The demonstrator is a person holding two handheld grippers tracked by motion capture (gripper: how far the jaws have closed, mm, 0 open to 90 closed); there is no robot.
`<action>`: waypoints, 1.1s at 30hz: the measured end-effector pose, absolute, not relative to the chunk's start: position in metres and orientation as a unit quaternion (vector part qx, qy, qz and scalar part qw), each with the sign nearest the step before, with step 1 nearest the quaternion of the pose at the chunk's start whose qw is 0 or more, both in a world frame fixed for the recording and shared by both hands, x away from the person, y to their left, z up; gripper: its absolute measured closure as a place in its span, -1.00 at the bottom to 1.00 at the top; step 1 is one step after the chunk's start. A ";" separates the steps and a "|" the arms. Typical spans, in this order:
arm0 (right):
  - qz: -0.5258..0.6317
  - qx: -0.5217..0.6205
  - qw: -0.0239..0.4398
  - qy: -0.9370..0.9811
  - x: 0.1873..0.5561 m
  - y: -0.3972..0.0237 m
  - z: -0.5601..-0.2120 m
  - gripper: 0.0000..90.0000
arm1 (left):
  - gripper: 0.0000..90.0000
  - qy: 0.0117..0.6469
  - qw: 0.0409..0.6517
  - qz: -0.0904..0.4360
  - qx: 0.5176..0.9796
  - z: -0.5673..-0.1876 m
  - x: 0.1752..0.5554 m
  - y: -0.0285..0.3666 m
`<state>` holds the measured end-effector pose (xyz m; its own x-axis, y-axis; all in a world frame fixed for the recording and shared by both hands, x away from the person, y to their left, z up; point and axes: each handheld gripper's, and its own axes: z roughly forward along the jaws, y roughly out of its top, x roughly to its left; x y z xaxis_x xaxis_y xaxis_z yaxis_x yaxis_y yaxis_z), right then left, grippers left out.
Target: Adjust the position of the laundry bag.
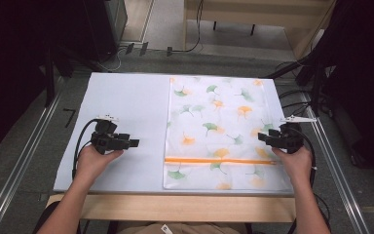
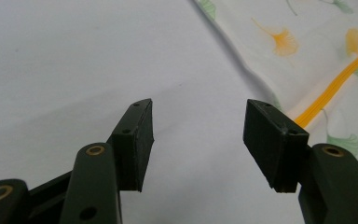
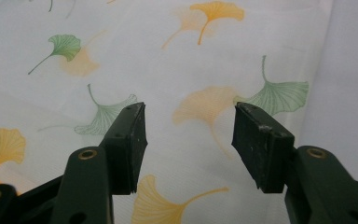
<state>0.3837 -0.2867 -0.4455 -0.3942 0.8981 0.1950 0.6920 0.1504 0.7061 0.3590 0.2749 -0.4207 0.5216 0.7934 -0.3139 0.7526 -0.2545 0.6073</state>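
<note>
A white cloth bag [image 1: 219, 129] printed with green and orange ginkgo leaves lies flat on the right half of the table, an orange zipper [image 1: 220, 160] running across it near the front. My left gripper [image 1: 135, 143] is open over the bare white table surface, left of the bag's edge [image 2: 256, 74]; the zipper [image 2: 335, 84] shows beyond its right jaw. My right gripper [image 1: 261, 137] is open over the bag's right side, above the leaf print [image 3: 200, 107], with nothing between its jaws.
The white table cover [image 1: 126, 107] is bare on the left half. Metal rails [image 1: 24, 161] run along both sides of the table. Cables and dark stands [image 1: 316, 83] crowd the floor at the back and right.
</note>
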 end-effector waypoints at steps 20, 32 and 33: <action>0.351 0.527 0.113 0.766 0.387 -0.277 -0.457 -0.04 | -0.09 0.482 0.370 0.021 0.794 -0.427 0.362 0.273; 0.352 0.525 0.117 0.766 0.386 -0.279 -0.456 -0.04 | -0.01 0.481 0.366 0.007 0.797 -0.426 0.362 0.269; 0.353 0.526 0.116 0.765 0.386 -0.279 -0.456 -0.04 | -0.01 0.481 0.365 0.007 0.797 -0.426 0.362 0.269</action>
<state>0.3857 -0.2791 -0.4561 -0.4204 0.8866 0.1931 0.7225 0.1984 0.6623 0.3625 0.2694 -0.4261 0.5370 0.7720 -0.3400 0.7613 -0.2700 0.5895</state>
